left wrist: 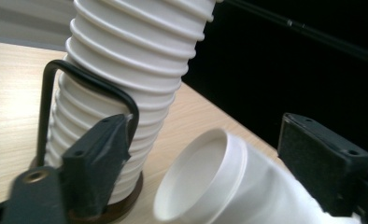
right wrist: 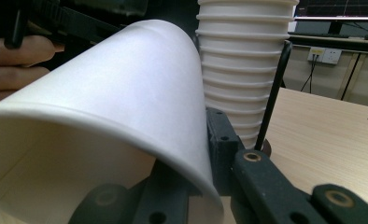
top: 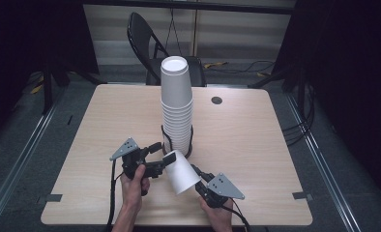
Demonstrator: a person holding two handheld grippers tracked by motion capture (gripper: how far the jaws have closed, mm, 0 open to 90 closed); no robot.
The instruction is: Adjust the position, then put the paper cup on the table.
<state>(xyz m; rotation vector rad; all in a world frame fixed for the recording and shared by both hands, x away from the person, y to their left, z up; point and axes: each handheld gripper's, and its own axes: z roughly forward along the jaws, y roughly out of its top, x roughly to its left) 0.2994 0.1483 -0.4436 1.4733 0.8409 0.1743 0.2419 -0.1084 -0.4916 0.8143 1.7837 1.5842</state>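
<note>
Care with the squeeze counts here: your right gripper [top: 197,175] pinches the rim of the single white paper cup [top: 181,171], tilted beside the tall white cup stack [top: 177,108], while your left gripper [top: 163,154] stands spread around its base.

My table [top: 256,145] was evenly lit from above while the room around it lay nearly black. Up close, my nearest jaws blurred, and the white cup [right wrist: 126,93] looked soft, without glare.
</note>
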